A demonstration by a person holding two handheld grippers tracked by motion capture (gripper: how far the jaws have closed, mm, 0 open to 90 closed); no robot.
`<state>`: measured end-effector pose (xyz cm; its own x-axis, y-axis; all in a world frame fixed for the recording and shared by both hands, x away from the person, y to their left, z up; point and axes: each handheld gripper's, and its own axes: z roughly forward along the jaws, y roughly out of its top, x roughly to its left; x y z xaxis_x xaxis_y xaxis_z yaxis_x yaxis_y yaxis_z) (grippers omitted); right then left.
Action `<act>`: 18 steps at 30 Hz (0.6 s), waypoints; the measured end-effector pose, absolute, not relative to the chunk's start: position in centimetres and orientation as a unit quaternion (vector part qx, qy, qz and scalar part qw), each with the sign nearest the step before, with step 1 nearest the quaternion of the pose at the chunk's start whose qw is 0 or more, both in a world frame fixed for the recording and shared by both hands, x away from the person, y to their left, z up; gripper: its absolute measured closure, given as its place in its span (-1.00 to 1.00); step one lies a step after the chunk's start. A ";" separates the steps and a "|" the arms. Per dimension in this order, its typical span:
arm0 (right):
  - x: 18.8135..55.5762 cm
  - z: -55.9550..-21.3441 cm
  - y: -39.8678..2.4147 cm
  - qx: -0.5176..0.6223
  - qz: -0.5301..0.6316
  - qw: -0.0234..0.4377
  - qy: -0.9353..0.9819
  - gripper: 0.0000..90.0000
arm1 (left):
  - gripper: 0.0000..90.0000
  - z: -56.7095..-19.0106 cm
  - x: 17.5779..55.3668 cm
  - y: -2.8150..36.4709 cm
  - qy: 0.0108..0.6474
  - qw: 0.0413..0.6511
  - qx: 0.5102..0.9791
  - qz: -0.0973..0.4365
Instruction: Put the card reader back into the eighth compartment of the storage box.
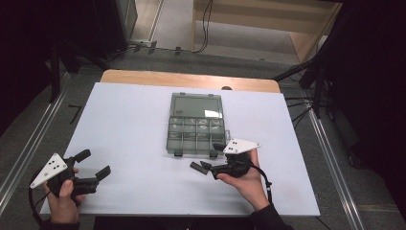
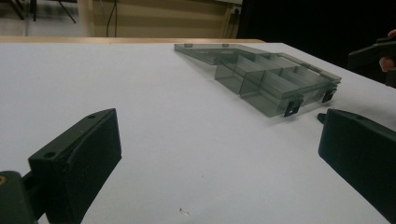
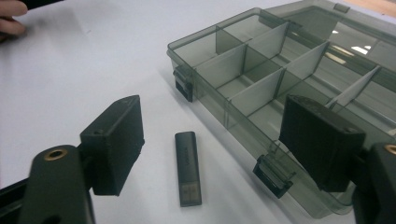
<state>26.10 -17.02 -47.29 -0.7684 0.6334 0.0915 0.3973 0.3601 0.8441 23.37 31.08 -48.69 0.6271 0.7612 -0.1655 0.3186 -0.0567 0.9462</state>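
Observation:
A smoky clear compartment box (image 1: 196,125) lies with its lid folded back at the middle of the white table (image 1: 134,120). Its dividers and two front latches are in the right gripper view (image 3: 261,70) and the left gripper view (image 2: 275,79). A small dark grey flat stick (image 3: 188,168), like a USB drive, lies on the table just in front of the box (image 1: 196,166). My right gripper (image 3: 217,133) hovers over it with a jaw on each side and neither pad touching it (image 1: 210,157). My left gripper (image 1: 93,164) stands open at the near left, with nothing between its jaws (image 2: 219,140).
The table's wooden back edge (image 1: 191,79) shows beyond the white top. Cables and stands line the floor on the right (image 1: 311,91). Bare white surface lies between the two hands.

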 end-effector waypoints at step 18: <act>26.4 -48.5 -15.6 0.311 0.433 0.099 0.840 -0.16 | -1.00 -48.8 23.4 31.0 0.385 0.568 0.701 0.194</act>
